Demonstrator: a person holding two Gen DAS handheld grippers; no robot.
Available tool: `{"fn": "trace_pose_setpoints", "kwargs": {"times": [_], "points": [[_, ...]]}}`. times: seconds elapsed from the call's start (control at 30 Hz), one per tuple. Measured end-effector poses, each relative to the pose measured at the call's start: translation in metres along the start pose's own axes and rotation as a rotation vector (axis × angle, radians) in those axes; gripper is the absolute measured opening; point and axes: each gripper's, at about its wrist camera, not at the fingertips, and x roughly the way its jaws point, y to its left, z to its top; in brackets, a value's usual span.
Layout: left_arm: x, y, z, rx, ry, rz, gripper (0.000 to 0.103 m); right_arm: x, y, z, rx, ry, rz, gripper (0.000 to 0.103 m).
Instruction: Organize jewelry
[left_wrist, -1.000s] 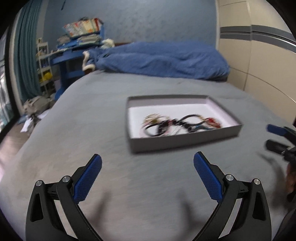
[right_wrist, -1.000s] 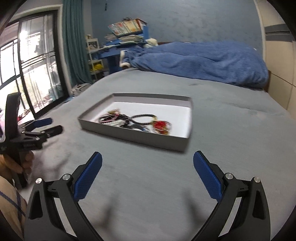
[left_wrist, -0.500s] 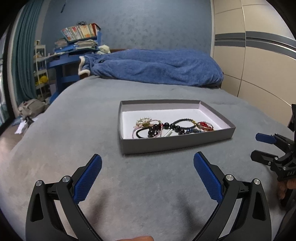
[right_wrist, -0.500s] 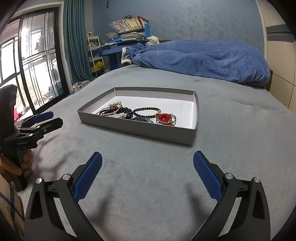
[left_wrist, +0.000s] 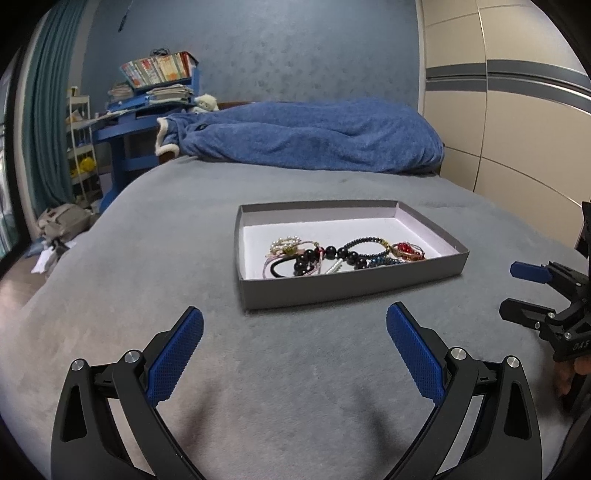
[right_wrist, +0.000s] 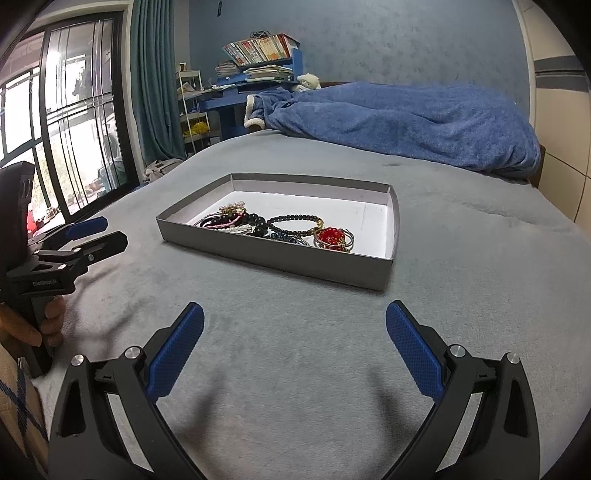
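A shallow grey box tray (left_wrist: 351, 286) (right_wrist: 273, 258) lies on the grey bed cover. Inside it is a tangle of jewelry (left_wrist: 343, 254) (right_wrist: 280, 227): a pearl bracelet, black bead bracelets, a hair tie and a red bead piece (right_wrist: 332, 236). My left gripper (left_wrist: 294, 328) hovers open just in front of the tray, nothing between its blue pads. My right gripper (right_wrist: 294, 326) is also open and empty, short of the tray's near right corner. Each gripper shows in the other's view: the right one (left_wrist: 517, 290) at the far right, the left one (right_wrist: 99, 232) at the far left.
A blue blanket (left_wrist: 306, 140) is heaped at the far end of the bed. A blue desk with books (left_wrist: 155, 96) and a white shelf stand beyond the left edge. A wardrobe (left_wrist: 517, 129) lines the right side; a window (right_wrist: 55, 129) is at left.
Both views have steadied and sharpened after motion blur. The tray now sits slightly closer and more centred in each view. Both grippers stayed open.
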Motion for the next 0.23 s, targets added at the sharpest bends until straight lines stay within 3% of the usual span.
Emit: {"fn": "trace_pose_setpoints", "kwargs": {"times": [0.23], "points": [[-0.0004, -0.0001, -0.0009, 0.004, 0.004, 0.000, 0.098, 0.0000, 0.0001, -0.0002, 0.000, 0.001, 0.000, 0.097]]}}
